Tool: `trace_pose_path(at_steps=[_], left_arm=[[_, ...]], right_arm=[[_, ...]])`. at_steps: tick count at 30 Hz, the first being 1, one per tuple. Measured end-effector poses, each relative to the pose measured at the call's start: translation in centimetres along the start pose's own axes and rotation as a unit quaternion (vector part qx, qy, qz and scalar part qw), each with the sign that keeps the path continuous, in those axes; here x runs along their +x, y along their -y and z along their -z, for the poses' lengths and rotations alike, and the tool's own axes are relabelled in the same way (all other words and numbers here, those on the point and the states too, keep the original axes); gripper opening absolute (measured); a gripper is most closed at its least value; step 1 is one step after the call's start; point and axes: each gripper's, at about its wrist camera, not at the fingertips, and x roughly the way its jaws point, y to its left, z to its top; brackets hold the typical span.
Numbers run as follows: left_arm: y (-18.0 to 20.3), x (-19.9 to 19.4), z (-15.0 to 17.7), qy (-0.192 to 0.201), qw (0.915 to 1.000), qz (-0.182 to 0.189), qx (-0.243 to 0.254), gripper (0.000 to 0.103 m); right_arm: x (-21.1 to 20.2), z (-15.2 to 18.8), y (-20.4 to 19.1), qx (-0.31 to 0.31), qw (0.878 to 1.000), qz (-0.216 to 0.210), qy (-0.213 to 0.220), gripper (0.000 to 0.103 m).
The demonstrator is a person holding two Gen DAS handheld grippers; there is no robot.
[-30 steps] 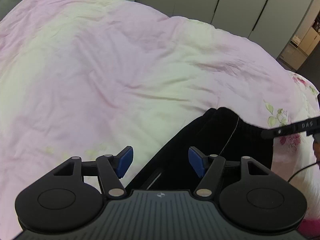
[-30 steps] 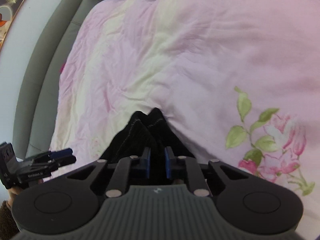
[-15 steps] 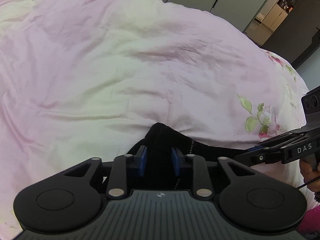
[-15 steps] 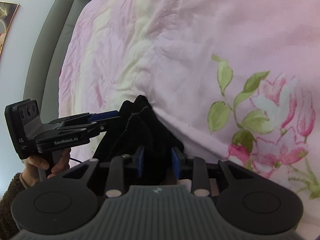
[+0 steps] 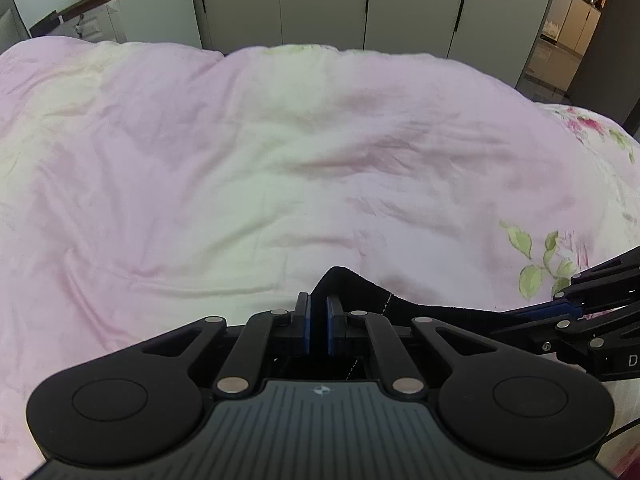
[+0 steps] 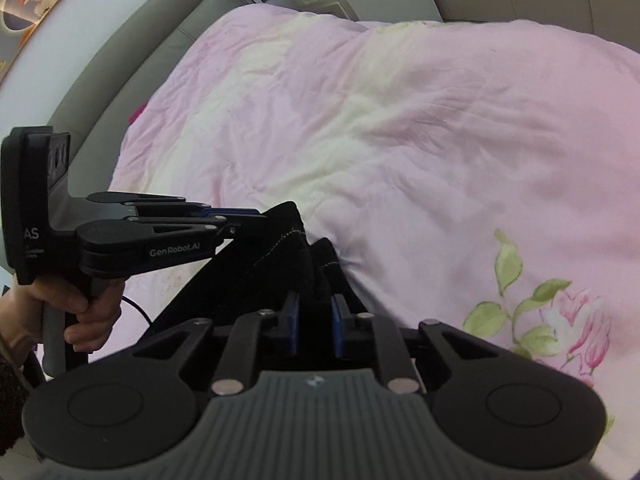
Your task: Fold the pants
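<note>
The black pants (image 5: 360, 286) hang bunched between both grippers above the pink bedspread (image 5: 280, 160). My left gripper (image 5: 318, 312) is shut on a fold of the pants' edge with white stitching. My right gripper (image 6: 316, 312) is shut on another bunch of the black pants (image 6: 276, 264). The left gripper also shows in the right wrist view (image 6: 240, 214), clamped on the cloth's upper corner. The right gripper shows at the right edge of the left wrist view (image 5: 560, 312). Most of the pants are hidden below the gripper bodies.
The pink and cream quilt (image 6: 400, 120) with a rose print (image 6: 560, 320) covers the whole bed. A grey headboard (image 6: 120, 60) runs along the left. White wardrobe doors (image 5: 360, 0) stand behind the bed.
My left gripper closed on the pants' edge. Both grippers lifted the cloth off the bed and came closer together, and the views tilted up toward the room.
</note>
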Motion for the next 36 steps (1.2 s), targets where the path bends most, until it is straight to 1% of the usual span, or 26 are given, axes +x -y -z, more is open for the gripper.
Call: trace_pose_path(at_steps=[3, 7, 8, 9, 10, 11, 13, 14, 15, 16, 18, 19, 23, 26, 29, 31, 34, 35, 36], left_arm=[[0.3, 2.0, 0.8, -0.007, 0.9999, 0.001, -0.008, 0.008], [0.1, 2.5, 1.5, -0.009, 0.9998, -0.004, -0.017, 0.008], [0.2, 2.2, 1.4, -0.01, 0.9998, -0.006, -0.014, 0.009], [0.2, 1.8, 1.2, -0.009, 0.9998, -0.009, -0.012, 0.012], [0.3, 1.4, 1.0, -0.007, 0.9999, -0.011, -0.01, 0.012], [0.3, 1.1, 0.7, -0.007, 0.9999, -0.012, -0.008, 0.013], [0.5, 0.3, 0.3, -0.007, 0.9999, -0.013, -0.004, 0.014], [0.7, -0.1, 0.2, -0.008, 0.9998, -0.016, 0.002, 0.02], [0.9, -0.5, 0.1, -0.009, 0.9998, -0.018, 0.008, 0.024], [1.2, -0.9, 0.1, -0.01, 0.9997, -0.02, 0.013, 0.025], [1.4, -1.6, 0.2, -0.016, 0.9994, -0.025, 0.02, 0.026], [1.5, -2.0, 0.3, -0.022, 0.999, -0.03, 0.024, 0.026], [1.5, -3.7, 1.3, -0.041, 0.9974, -0.047, 0.035, 0.027], [1.1, -5.3, 2.4, -0.055, 0.9962, -0.059, 0.032, 0.027], [0.5, -6.9, 3.8, -0.076, 0.9944, -0.069, 0.024, 0.029], [0.0, -8.0, 5.0, -0.086, 0.9933, -0.076, 0.01, 0.03], [-1.2, -10.1, 7.5, -0.094, 0.992, -0.076, -0.037, 0.03], [-1.6, -10.7, 8.6, -0.095, 0.9912, -0.076, -0.052, 0.03], [-2.0, -11.5, 9.8, -0.094, 0.99, -0.079, -0.069, 0.03]], right_arm=[[1.0, 0.7, 1.5, 0.023, 0.999, 0.012, -0.019, 0.011], [3.1, 1.0, 2.9, 0.03, 0.998, 0.018, -0.043, 0.013], [3.2, 0.8, 3.1, 0.034, 0.998, 0.017, -0.047, 0.015], [3.0, 0.6, 3.1, 0.033, 0.998, 0.019, -0.049, 0.03], [2.7, 0.4, 3.0, 0.026, 0.998, 0.026, -0.051, 0.036], [2.5, 0.1, 2.9, 0.018, 0.998, 0.03, -0.054, 0.038], [2.3, -0.4, 2.7, -0.001, 0.997, 0.026, -0.07, 0.038], [2.2, -0.8, 2.6, -0.014, 0.997, 0.024, -0.078, 0.038], [2.3, -1.2, 2.3, -0.03, 0.996, 0.024, -0.084, 0.04], [2.3, -1.7, 2.1, -0.047, 0.995, 0.028, -0.089, 0.042], [2.4, -2.5, 1.5, -0.083, 0.992, 0.03, -0.093, 0.049], [2.7, -3.0, 1.2, -0.102, 0.989, 0.029, -0.098, 0.05], [4.9, -4.1, 0.4, -0.142, 0.98, 0.024, -0.137, 0.05], [7.0, -3.7, 0.2, -0.149, 0.976, 0.032, -0.158, 0.051], [8.5, -3.3, 0.5, -0.144, 0.975, 0.029, -0.169, 0.059], [9.6, -3.4, 0.7, -0.143, 0.973, 0.025, -0.178, 0.06], [10.6, -3.6, 1.2, -0.141, 0.971, 0.01, -0.194, 0.058], [10.8, -3.7, 1.3, -0.142, 0.97, 0.004, -0.198, 0.056], [11.0, -3.8, 1.5, -0.142, 0.969, -0.004, -0.203, 0.051]])
